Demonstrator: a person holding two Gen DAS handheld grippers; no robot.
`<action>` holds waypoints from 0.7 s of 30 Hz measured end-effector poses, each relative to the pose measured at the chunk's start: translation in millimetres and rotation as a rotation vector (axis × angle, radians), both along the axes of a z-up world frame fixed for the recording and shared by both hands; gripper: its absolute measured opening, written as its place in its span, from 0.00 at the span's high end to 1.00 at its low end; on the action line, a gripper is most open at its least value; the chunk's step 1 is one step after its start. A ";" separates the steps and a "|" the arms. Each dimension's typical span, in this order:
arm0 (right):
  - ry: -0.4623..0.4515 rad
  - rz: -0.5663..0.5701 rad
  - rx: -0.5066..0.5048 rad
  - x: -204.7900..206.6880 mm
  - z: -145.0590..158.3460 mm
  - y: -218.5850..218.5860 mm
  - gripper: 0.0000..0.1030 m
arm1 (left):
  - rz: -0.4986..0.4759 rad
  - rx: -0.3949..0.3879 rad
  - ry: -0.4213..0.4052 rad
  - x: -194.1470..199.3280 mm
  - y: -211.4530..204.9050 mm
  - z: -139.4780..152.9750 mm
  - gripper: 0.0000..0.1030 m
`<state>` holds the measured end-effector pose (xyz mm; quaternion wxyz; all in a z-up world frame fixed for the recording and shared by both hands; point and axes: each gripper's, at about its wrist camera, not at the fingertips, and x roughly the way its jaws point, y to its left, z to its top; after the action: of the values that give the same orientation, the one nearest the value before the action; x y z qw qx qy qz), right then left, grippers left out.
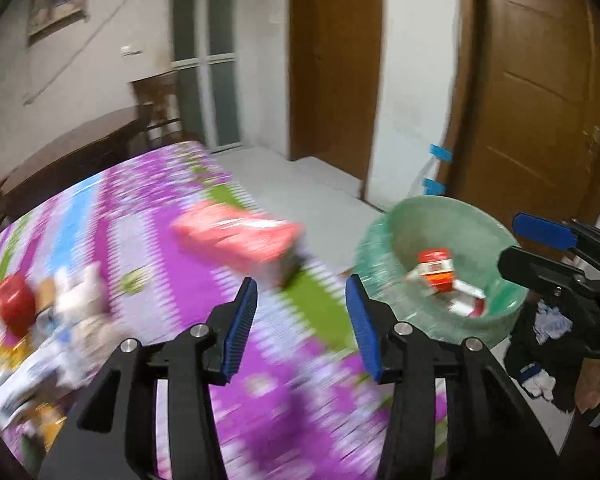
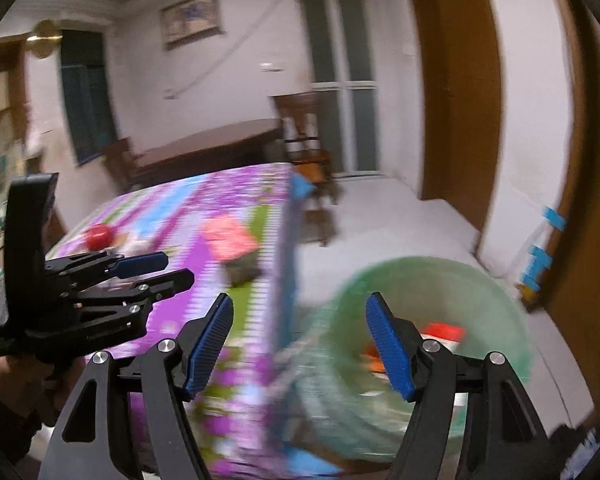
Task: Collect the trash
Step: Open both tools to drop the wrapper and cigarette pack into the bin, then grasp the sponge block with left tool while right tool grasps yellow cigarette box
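Purple-patterned cloth covers the table [image 1: 148, 216] in the left wrist view, where the left claw [image 1: 302, 320] gapes wide and empty at lower centre. A pink packet [image 1: 236, 236] lies mid-frame; the green bin [image 1: 440, 264], right, holds red-and-white trash [image 1: 440, 276].

From the right wrist, the right claw [image 2: 300, 344] spreads wide, empty, over the blurred bin [image 2: 440, 280] at lower right.

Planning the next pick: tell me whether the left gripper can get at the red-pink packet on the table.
Probably yes. The left gripper is open and empty, and the red-pink packet lies ahead of it on the tablecloth with nothing between, though blur hides detail.
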<state>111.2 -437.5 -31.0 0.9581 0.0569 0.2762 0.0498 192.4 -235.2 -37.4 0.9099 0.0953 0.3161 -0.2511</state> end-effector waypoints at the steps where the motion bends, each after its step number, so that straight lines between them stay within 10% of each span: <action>1: -0.004 0.037 0.003 2.2 1.9 16.1 0.32 | 0.022 0.001 -0.003 -1.9 15.8 1.6 0.57; 8: 0.008 0.238 0.048 14.3 6.0 109.8 0.32 | 0.226 0.011 -0.019 -15.1 146.5 10.6 0.56; 21: 0.162 0.491 0.112 32.3 -29.1 258.7 0.32 | 0.615 -0.032 0.020 -41.9 371.4 2.9 0.25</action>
<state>143.5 -178.7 -60.1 0.8874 0.0447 0.3545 0.2914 150.6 136.2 -34.5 0.9415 -0.0216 0.3350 0.0303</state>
